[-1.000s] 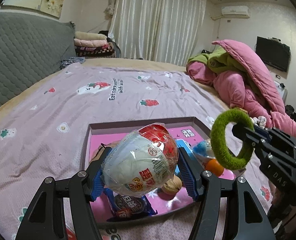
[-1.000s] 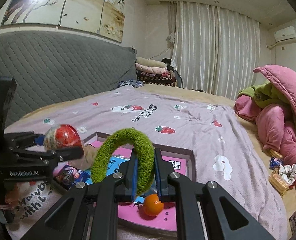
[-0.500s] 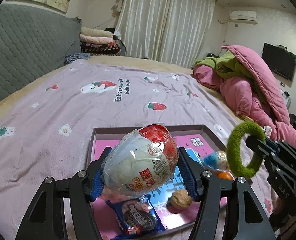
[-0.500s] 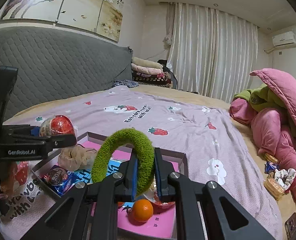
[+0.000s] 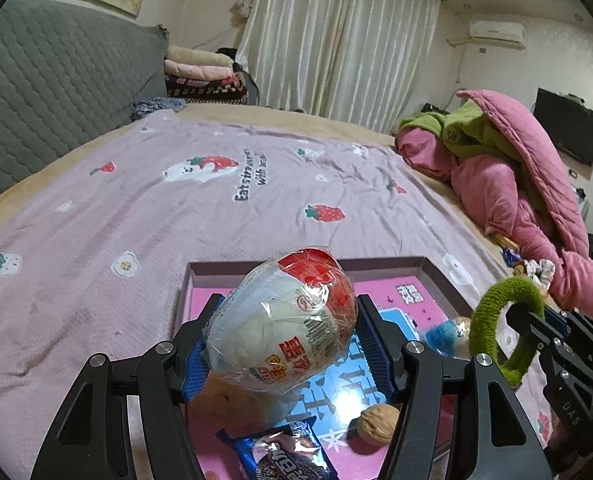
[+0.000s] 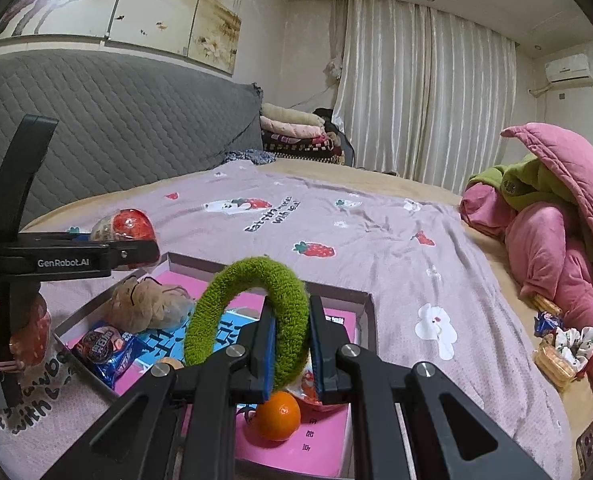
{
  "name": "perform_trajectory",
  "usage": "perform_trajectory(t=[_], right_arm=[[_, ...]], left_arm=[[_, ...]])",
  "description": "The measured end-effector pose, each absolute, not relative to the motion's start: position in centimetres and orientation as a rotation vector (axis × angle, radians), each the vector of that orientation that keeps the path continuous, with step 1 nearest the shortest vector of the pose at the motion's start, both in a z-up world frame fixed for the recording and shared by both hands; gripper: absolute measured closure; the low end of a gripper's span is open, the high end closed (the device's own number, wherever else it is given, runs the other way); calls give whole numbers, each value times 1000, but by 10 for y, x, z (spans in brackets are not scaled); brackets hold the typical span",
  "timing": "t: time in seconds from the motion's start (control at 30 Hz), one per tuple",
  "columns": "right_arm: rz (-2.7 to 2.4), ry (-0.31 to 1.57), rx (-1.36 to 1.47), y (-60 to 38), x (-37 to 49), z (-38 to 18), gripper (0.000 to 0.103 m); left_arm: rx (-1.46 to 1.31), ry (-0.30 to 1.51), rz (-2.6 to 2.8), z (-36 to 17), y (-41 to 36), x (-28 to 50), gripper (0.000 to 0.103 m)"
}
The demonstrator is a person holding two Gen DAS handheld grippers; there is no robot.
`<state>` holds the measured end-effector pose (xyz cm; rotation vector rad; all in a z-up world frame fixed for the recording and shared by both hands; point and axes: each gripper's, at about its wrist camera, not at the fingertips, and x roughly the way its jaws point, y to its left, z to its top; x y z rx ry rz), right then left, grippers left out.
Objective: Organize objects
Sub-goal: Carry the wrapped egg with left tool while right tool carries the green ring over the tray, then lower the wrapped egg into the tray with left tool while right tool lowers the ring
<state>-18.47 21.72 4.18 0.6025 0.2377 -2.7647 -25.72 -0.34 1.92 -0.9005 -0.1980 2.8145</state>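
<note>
The left gripper (image 5: 282, 338) is clamping a wrapped egg (image 5: 282, 324) at frame centre, above the tray (image 5: 436, 266). The right gripper (image 6: 290, 346) is pinching a green ring (image 6: 252, 320) upright over the tray, both apparently being carried clear for sorting.

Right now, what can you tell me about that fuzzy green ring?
The fuzzy green ring looks like a soft, terry-cloth hair tie, bright moss green, closed in one loop with an open middle. It stands upright on edge, pinched at its lower part between the blue pads of the right tongs, which are shut on it. It hangs in the air above the pink box, just over the orange, touching nothing but the pads. The left camera shows it too, off to the right side.
</note>
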Motion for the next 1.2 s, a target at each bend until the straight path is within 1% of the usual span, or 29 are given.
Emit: perform_trajectory(t=[0.5,1.2], right_arm=[[-2728,405,671,204,-181,12,88],[-2690,491,711,196,-178,1,88]], left_arm=[[-952,-42,2750,-7,31,-249,37],[-1068,-78,2698,-27,36,-257,37]])
